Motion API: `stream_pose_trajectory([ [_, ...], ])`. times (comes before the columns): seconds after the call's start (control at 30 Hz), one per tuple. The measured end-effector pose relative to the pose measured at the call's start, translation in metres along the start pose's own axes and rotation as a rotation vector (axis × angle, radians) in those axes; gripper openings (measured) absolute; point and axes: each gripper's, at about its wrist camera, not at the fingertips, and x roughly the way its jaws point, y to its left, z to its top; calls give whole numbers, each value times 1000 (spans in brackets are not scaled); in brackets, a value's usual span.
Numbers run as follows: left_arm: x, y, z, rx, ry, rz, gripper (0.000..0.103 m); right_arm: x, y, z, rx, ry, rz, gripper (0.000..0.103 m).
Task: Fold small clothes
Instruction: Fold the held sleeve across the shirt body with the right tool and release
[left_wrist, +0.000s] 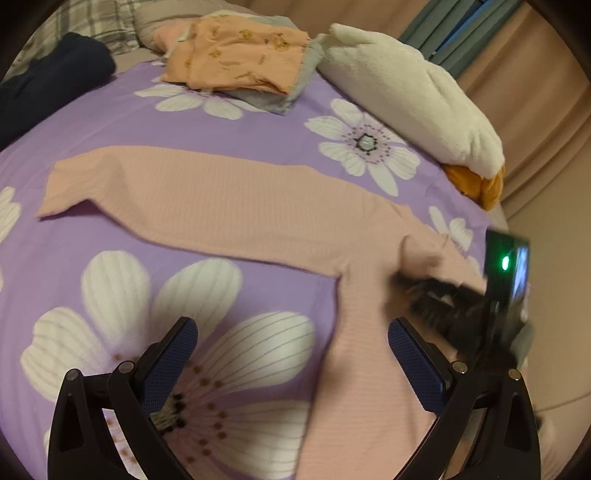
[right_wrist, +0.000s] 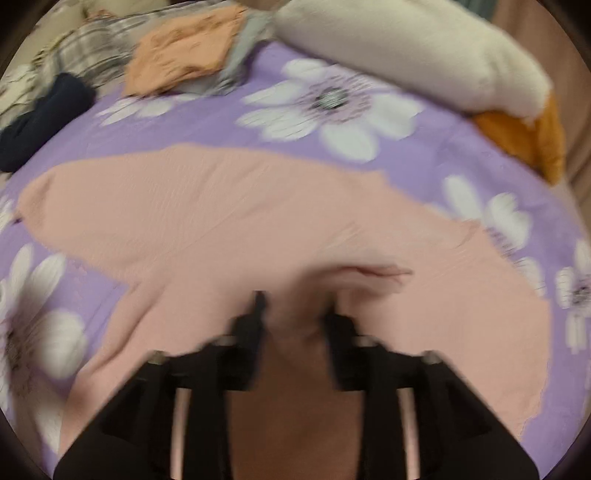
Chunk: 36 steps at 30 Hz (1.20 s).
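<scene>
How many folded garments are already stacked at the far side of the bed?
2 visible: an orange printed garment on top and a grey one beneath it, beside the white plush pillow. More may be hidden underneath.

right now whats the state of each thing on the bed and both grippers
pink garment: spread flat, one sleeve stretched out, unfolded
orange clothes: folded, stacked on a grey piece
navy garment: bunched at the far edge
white pillow: lying on an orange item
left gripper: open, empty
right gripper: over the pink garment, blurred, grip unclear
</scene>
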Motion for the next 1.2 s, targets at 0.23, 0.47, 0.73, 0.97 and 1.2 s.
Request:
stream_pose_trajectory([
  [0.23,18,-58,33,95,-20,-193,102,-70,-90,-30,268,-203,214,62],
  [0.47,73,-113,53,90,49,-391,102,-52,-186,-76,580,-168,105,32],
  [0.73,144,-125,71,3,96,-416,75,-42,-218,-114,727,-188,125,24],
  [0.97,163,-91,70,-45,103,-298,62,-53,-226,-133,764,-202,121,18],
  [1.2,93,-49,58,-66,43,-331,73,-93,-203,-146,733,-271,131,34],
])
